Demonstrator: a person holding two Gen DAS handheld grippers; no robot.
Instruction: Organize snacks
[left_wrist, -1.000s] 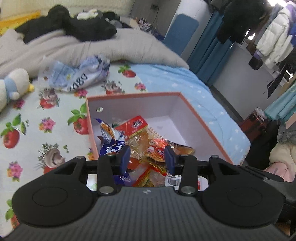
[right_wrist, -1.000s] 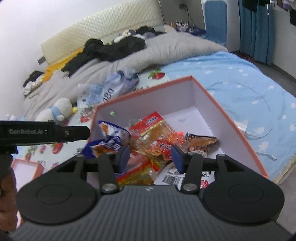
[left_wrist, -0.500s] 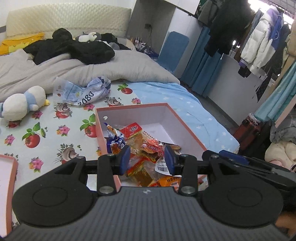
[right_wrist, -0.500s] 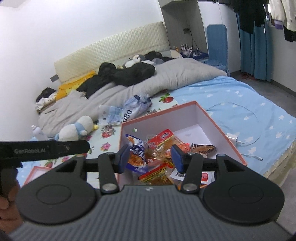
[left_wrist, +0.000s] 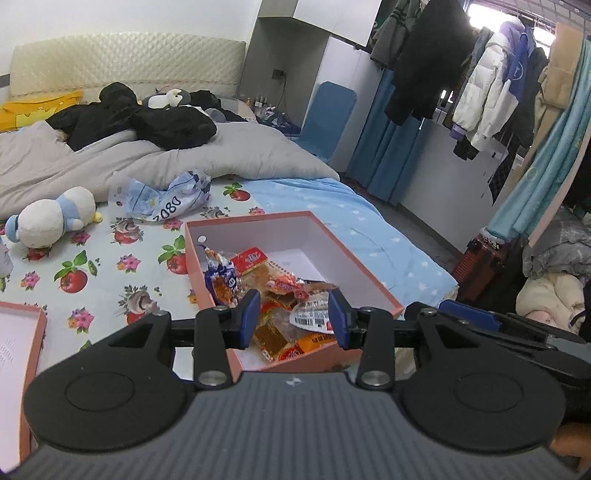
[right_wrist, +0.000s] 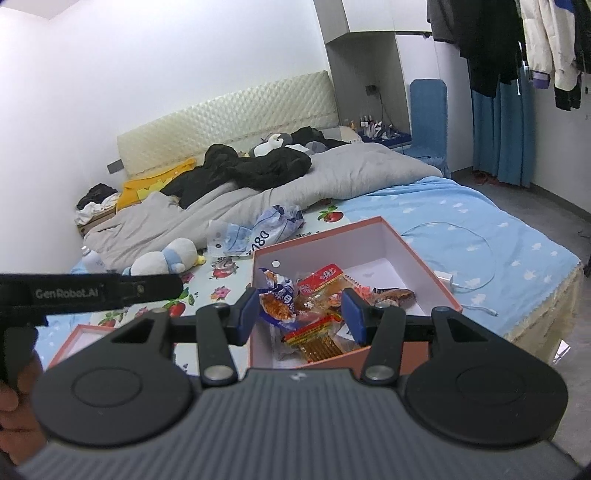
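Both my left gripper (left_wrist: 293, 319) and right gripper (right_wrist: 300, 315) hang open and empty near the snack box (left_wrist: 369, 284), which looks filled; next, its lid (left_wrist: 22, 332).

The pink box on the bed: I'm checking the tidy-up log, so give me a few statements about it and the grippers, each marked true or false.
1. The pink box holds a pile of snack packets. True.
2. The left gripper is shut on a packet. False: its jaws stand open with nothing between them.
3. The right gripper is open and empty. True.
4. The box lid sits closed on the box. False: it lies apart on the bed, inside facing up, and the box is open.
5. The plush penguin lies inside the box. False: it lies on the floral sheet, apart from the box.
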